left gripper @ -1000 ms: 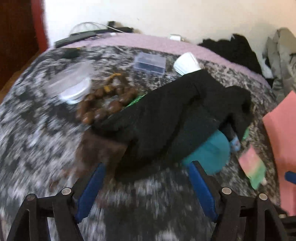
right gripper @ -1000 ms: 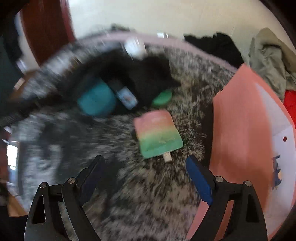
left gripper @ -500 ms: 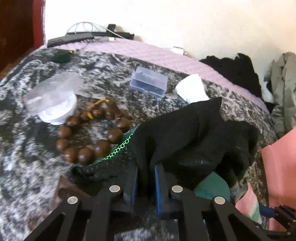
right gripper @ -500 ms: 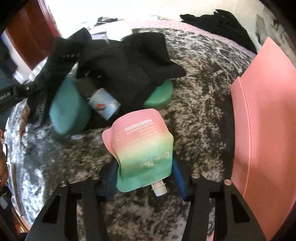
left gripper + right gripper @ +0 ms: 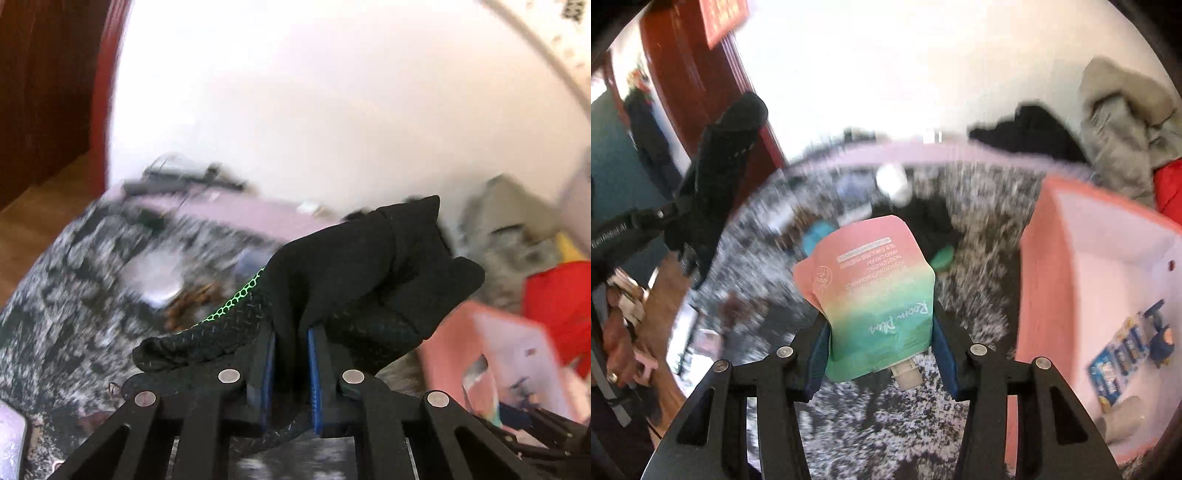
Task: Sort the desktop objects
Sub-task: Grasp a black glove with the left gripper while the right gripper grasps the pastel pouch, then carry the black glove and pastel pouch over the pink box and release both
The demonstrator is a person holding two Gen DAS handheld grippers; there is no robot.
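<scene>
My left gripper (image 5: 290, 334) is shut on a black glove (image 5: 362, 273) with green mesh trim and holds it lifted above the speckled cloth (image 5: 55, 295). The glove also shows in the right wrist view (image 5: 716, 173), hanging at the upper left. My right gripper (image 5: 881, 332) is shut on a pink-to-green spout pouch (image 5: 875, 284), held clear of the cloth (image 5: 886, 424). A pink box (image 5: 1108, 280) stands open on the right, with a battery pack (image 5: 1123, 354) inside.
Brown beads (image 5: 188, 302), a clear lid (image 5: 159, 280) and a clear case lie blurred on the cloth. A white cup (image 5: 892, 181), a teal pouch (image 5: 816, 236) and a green item (image 5: 942, 256) lie beyond the spout pouch. Clothes pile (image 5: 1126, 122) at back right.
Both grippers have risen from the cloth, the left lifting the black glove, the right lifting the pouch. The cloth now lies lower and blurred.
</scene>
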